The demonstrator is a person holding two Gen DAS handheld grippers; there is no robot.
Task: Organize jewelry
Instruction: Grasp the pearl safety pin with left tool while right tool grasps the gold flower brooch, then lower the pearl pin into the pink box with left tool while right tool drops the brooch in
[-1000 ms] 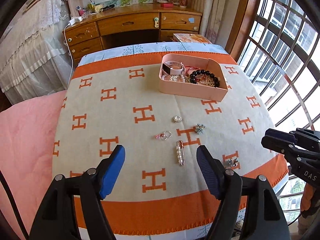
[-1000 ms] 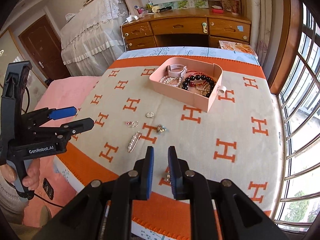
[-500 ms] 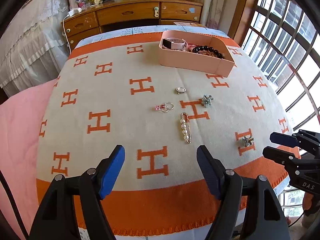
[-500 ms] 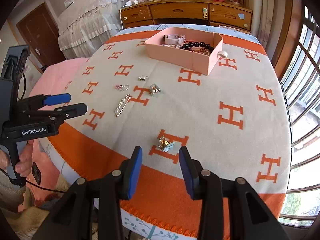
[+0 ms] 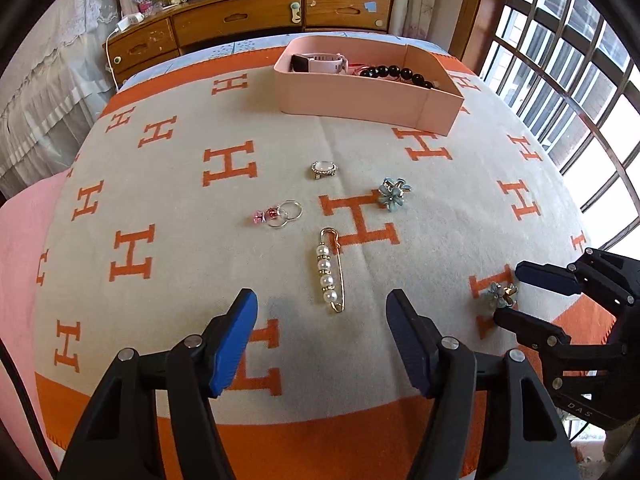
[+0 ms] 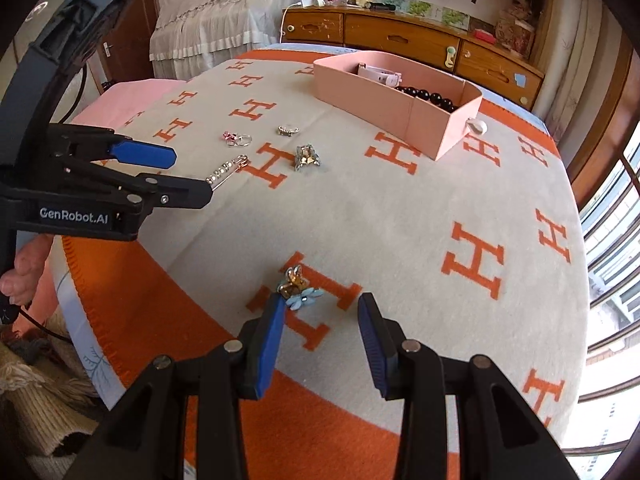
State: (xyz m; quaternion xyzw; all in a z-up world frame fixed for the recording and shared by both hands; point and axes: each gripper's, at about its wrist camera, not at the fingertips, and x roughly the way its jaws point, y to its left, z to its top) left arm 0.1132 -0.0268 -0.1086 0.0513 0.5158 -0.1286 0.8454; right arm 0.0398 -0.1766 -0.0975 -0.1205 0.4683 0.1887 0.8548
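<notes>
The pink box [image 5: 368, 96], well ahead of both grippers at the far end of the bench [image 5: 160, 288], already holds a pink-strapped watch [image 5: 320, 63] and a black bead bracelet [image 5: 400, 74], with more pieces behind its wall that I cannot make out. So part of the sorting looks done.

Five pieces lie loose on the H-patterned blanket. Nearest the right gripper [image 6: 320, 344] is a blue flower clip [image 6: 297, 286]: it sits just ahead of the left blue pad, touching or nearly touching its tip, off-centre rather than squarely between the jaws. That gripper is released, holding nothing.

The left gripper [image 5: 322, 342] is also empty, its jaws closing at this moment with nothing between them; the pearl safety-pin brooch [image 5: 330, 270] lies just ahead of the gap. Further out from it are a pair of rings with pink stones [image 5: 280, 214], a small oval white-stone piece [image 5: 324, 169] and a second blue flower clip [image 5: 394, 194], all between the gripper and the box.

My reading: both hands are lining up a pick, and all five loose pieces are yet to go into the box.
</notes>
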